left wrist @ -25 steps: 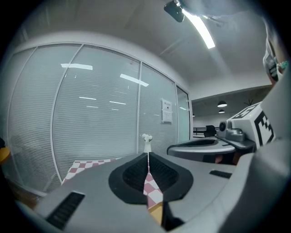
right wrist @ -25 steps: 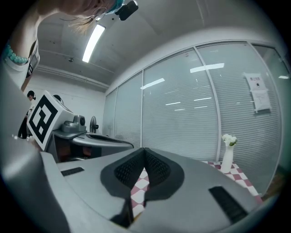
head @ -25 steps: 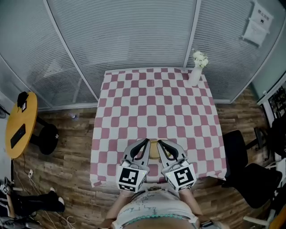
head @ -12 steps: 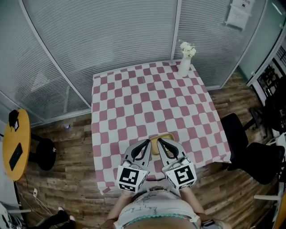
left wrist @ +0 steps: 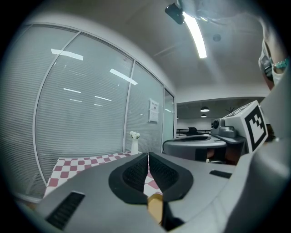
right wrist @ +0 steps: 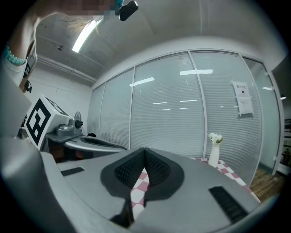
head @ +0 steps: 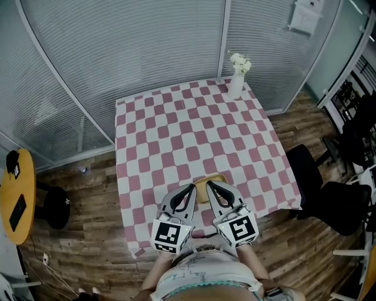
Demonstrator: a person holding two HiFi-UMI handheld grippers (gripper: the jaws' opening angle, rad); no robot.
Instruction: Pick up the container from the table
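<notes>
Container, a shallow tan tray, lies on the checked pink-and-white worktop near the front edge, a little right of the middle. Its far rim runs across the worktop and slants slightly away toward the right. The front part is covered by the tools, so I cannot tell which way its long axis runs.

The left hand-held gripper is clenched, jaws meeting at the tips with nothing between them. Its tip lies over the tray's left edge. In the left gripper view a strip of the tan tray shows through the gap below the closed tips. The right hand-held gripper is clenched too and empty, its tip over the tray. Its own view shows only checked cloth through the gap.

A white vase of white flowers stands at the far right corner, well apart from the tray. A sheet of paper hangs on the glass wall behind, its print too small to read. Each tool carries a cube with black-and-white square markers. No brand or label shows on the tray
</notes>
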